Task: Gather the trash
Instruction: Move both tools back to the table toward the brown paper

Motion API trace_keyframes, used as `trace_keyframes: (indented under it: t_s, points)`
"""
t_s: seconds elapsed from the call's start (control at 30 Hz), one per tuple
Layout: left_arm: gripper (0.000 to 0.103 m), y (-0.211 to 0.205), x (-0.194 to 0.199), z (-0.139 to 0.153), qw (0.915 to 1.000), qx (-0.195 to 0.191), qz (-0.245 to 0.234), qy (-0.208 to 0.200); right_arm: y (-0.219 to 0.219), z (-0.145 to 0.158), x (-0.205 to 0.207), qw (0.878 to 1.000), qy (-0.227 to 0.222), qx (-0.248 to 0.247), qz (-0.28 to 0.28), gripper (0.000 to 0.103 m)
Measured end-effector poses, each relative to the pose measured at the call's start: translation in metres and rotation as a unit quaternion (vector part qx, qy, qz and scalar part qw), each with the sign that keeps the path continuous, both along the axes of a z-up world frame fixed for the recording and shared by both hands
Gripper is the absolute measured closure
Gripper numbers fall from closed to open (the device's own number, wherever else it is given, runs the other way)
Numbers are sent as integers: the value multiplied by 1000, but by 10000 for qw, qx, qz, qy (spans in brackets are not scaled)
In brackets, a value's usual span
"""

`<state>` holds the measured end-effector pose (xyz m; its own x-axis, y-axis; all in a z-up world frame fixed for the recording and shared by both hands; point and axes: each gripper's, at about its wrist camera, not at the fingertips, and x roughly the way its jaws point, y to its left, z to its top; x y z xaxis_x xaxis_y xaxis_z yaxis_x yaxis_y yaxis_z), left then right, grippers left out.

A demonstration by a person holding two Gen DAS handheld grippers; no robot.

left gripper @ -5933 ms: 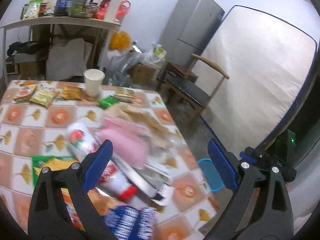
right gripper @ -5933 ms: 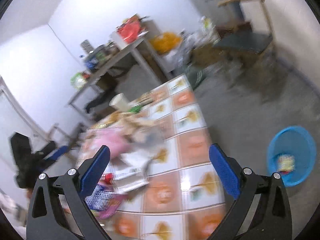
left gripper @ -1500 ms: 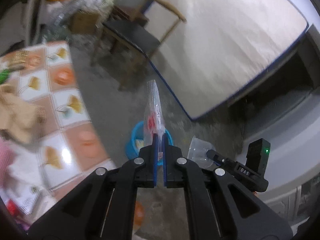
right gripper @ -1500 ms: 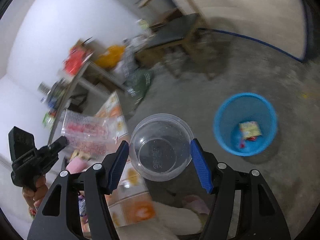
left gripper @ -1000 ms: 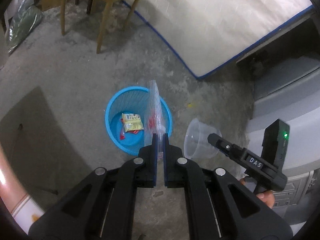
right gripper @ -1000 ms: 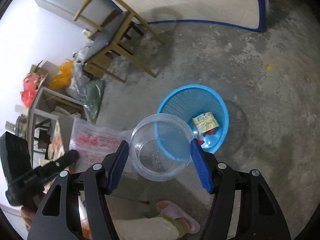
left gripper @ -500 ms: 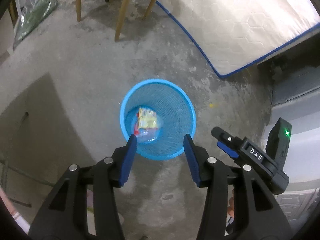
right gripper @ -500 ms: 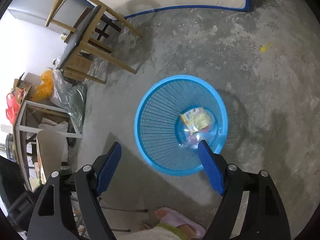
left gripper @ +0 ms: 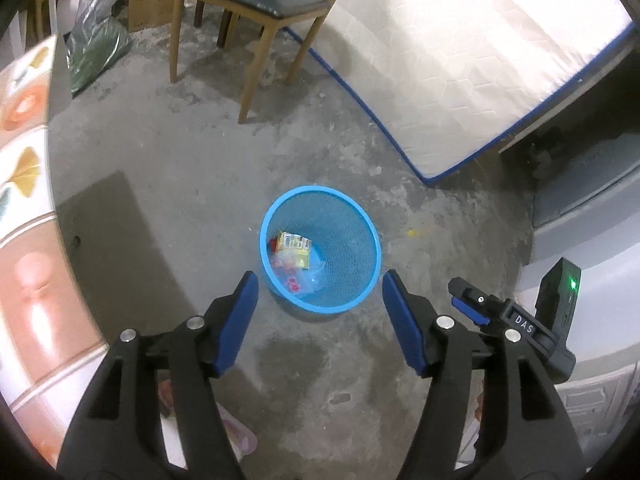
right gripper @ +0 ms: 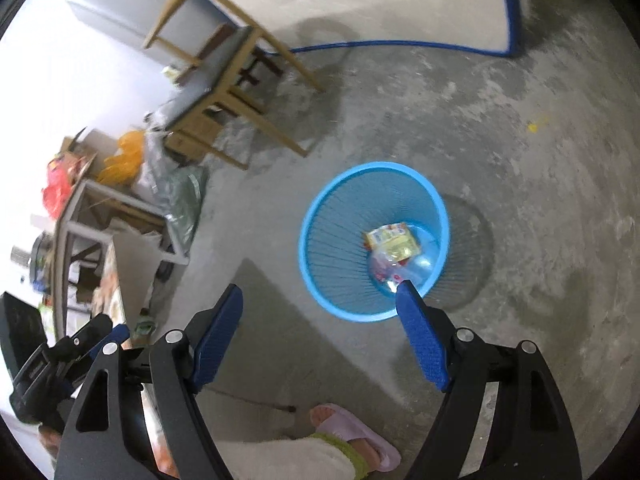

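Bare concrete room, furniture round the edges

A wooden chair (left gripper: pixel 256 4) with a dark seat stands at twelve o'clock; a white mattress (left gripper: pixel 472 52) leans at two; the tiled desk (left gripper: pixel 24 216) edges in at nine; a pink slipper (right gripper: pixel 356 432) at six.

Stained concrete floor (left gripper: pixel 200 184), wooden chair (left gripper: pixel 256 4), perhaps a mattress (left gripper: pixel 480 48)

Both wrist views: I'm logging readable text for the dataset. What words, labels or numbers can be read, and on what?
"DAS": white letters on the right gripper body.
Yellow packet in the blue basket: print too small to read.
Clear wrapper with red print: too blurred to read.
Nothing else legible.
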<state>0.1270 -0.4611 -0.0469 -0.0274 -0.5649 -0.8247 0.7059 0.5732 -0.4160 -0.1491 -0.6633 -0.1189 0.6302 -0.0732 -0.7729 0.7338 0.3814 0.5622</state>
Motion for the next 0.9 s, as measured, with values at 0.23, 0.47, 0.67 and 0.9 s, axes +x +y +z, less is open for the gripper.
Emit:
trace_keyframes:
  t_s: [0.23, 0.47, 0.67, 0.9]
  points:
    - [35, 71, 0, 61, 9986, -272, 118, -439, 39, 36, 12, 9977, -177, 33, 656, 26]
    - [32, 176, 16, 109, 9939, -429, 544, -862, 93, 69, 52, 9879, -586, 107, 1430, 26]
    - [29, 269, 47, 134, 9854, -496, 1203, -1100, 142, 102, 103, 9734, -867, 85, 2121, 26]
    - [29, 345, 108, 144, 9757, -356, 1980, -871, 200, 130, 167, 9497, -1193, 152, 2890, 26]
